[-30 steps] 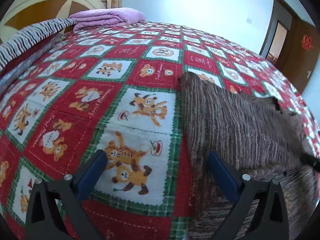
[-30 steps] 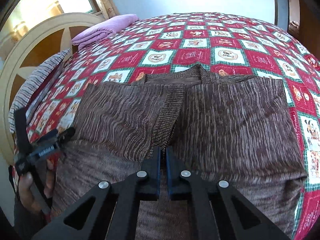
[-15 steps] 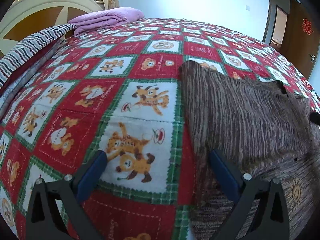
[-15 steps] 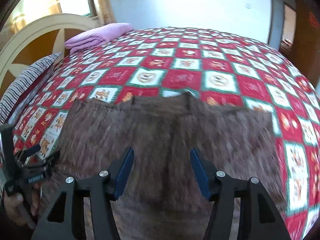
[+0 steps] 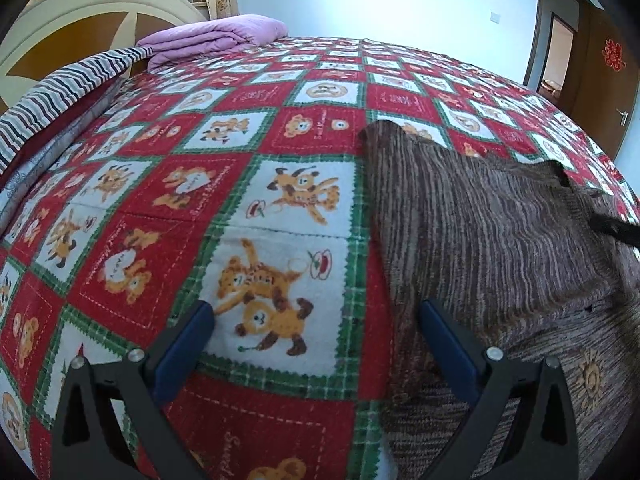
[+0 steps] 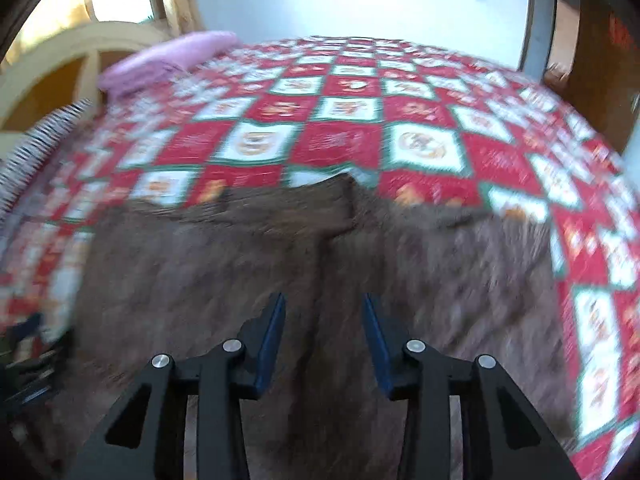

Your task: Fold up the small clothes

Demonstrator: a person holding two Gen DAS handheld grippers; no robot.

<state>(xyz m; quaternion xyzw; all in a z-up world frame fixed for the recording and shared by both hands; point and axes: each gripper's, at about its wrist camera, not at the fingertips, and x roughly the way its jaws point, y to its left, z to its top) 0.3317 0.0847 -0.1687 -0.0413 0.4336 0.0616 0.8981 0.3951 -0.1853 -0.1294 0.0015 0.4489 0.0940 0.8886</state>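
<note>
Right gripper (image 6: 323, 320) hovers over a brown knit garment (image 6: 312, 280) lying flat on the bed, jaws partly apart, just narrowing, gripping nothing. Left gripper (image 5: 316, 322) gapes wide at the garment's left edge. Beyond, teddy-bear quilt (image 5: 248, 128), folded purple blanket (image 5: 212, 38).

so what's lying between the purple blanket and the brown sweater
Only bare bear-print quilt between the purple blanket and the brown sweater, clearest in the left wrist view.

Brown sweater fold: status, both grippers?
Left gripper open, empty, at the brown sweater's left edge. Right gripper open, jaws just narrowing, nothing pinched, above the sweater. Both sleeves folded in, body flat on bedspread. Nothing in the way.
</note>
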